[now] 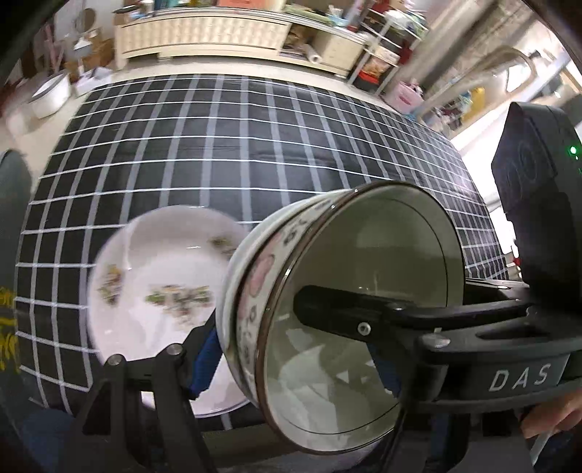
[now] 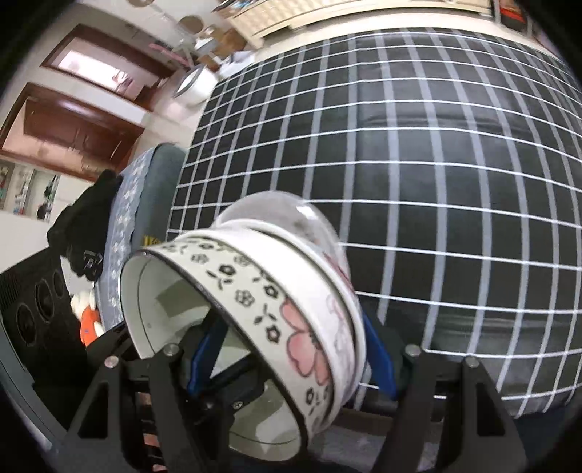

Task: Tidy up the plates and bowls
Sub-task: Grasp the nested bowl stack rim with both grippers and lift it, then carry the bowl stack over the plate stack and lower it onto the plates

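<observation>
A white bowl (image 1: 349,309) with pink flowers and a black pattern on its wall is held tilted on its side above the near edge of the table. Both grippers grasp its rim: my left gripper (image 1: 294,360) is shut on the bowl, and my right gripper (image 2: 291,360) is shut on the same bowl (image 2: 276,302), its body showing in the left wrist view (image 1: 454,327). A white plate (image 1: 156,291) with a green floral print lies on the checked cloth, left of and behind the bowl.
The table carries a black cloth with a white grid (image 1: 236,145). A cream cabinet (image 1: 203,32) and cluttered shelves (image 1: 378,47) stand beyond it. A grey chair with a blue cloth (image 2: 142,203) is on the table's left side.
</observation>
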